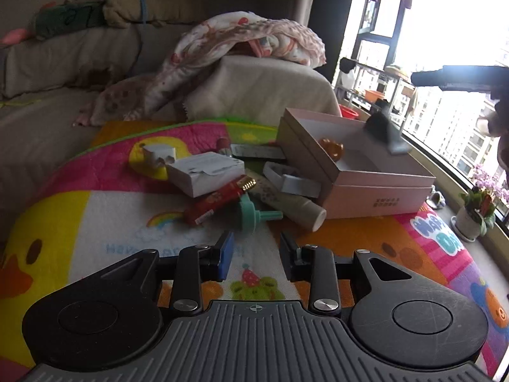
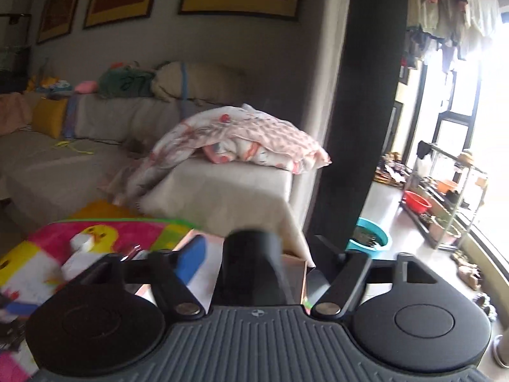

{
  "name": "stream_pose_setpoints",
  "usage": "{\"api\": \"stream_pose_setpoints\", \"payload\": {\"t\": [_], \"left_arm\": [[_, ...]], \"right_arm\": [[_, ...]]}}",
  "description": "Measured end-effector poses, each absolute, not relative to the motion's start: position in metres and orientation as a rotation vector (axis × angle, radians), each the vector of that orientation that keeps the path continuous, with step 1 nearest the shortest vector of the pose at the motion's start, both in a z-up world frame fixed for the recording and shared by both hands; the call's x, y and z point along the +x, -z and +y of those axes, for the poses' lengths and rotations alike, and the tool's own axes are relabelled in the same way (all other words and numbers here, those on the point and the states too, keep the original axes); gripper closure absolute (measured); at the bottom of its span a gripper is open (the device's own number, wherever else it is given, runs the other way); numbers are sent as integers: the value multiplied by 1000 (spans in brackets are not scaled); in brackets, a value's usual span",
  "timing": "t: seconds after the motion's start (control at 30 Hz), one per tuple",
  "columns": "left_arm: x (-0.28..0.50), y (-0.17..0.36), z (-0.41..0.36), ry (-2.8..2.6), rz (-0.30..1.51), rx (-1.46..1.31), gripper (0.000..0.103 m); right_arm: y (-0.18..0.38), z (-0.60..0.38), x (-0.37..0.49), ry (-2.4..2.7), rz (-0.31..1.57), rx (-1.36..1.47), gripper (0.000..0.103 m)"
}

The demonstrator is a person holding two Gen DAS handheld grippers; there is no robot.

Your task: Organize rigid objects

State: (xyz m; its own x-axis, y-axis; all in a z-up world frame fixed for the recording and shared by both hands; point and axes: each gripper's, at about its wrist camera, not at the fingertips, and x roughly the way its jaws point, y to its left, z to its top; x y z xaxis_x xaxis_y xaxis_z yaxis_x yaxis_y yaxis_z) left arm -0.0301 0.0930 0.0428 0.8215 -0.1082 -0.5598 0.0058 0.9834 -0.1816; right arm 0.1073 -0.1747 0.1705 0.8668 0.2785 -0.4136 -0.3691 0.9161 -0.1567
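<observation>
A pink open box (image 1: 375,187) sits on a colourful play mat (image 1: 95,222) and holds an orange-brown object (image 1: 332,148). Left of the box lie a white carton (image 1: 203,172), a red tube with a gold cap (image 1: 219,199), a teal funnel-shaped piece (image 1: 254,215), a beige cylinder (image 1: 296,203), a white strap piece (image 1: 292,181) and a white plastic piece (image 1: 157,156). My left gripper (image 1: 256,254) is open and empty, low over the mat just short of these things. My right gripper (image 2: 257,254) is open around a black cylindrical object (image 2: 251,264) above the box (image 2: 296,273); its fingers (image 1: 385,130) show over the box in the left wrist view.
A sofa (image 1: 63,73) with a crumpled floral blanket (image 1: 241,41) stands behind the mat. A potted plant (image 1: 475,213) sits on the window ledge at the right. A red basin (image 2: 416,203) and a teal basin (image 2: 369,238) are on the floor by a metal rack.
</observation>
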Motion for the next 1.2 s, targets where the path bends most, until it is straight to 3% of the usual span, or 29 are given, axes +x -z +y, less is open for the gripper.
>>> {"api": "stream_pose_setpoints", "payload": {"t": [0.23, 0.4, 0.67, 0.77, 0.8, 1.2], "left_arm": [[-12, -36, 106, 42, 594, -205, 69], [-8, -36, 113, 17, 566, -227, 69], [-14, -33, 135, -28, 570, -257, 69], [-15, -32, 142, -43, 567, -268, 69], [-14, -32, 143, -44, 568, -273, 69], [56, -55, 185, -131, 521, -366, 69]], "right_arm": [[-100, -157, 76, -482, 538, -159, 24], [-51, -116, 43, -598, 613, -260, 24], [-24, -40, 37, -591, 533, -422, 36], [-22, -28, 45, -594, 575, -410, 60], [-20, -24, 46, -597, 592, -408, 72], [-27, -69, -1, -715, 655, -372, 73]]}}
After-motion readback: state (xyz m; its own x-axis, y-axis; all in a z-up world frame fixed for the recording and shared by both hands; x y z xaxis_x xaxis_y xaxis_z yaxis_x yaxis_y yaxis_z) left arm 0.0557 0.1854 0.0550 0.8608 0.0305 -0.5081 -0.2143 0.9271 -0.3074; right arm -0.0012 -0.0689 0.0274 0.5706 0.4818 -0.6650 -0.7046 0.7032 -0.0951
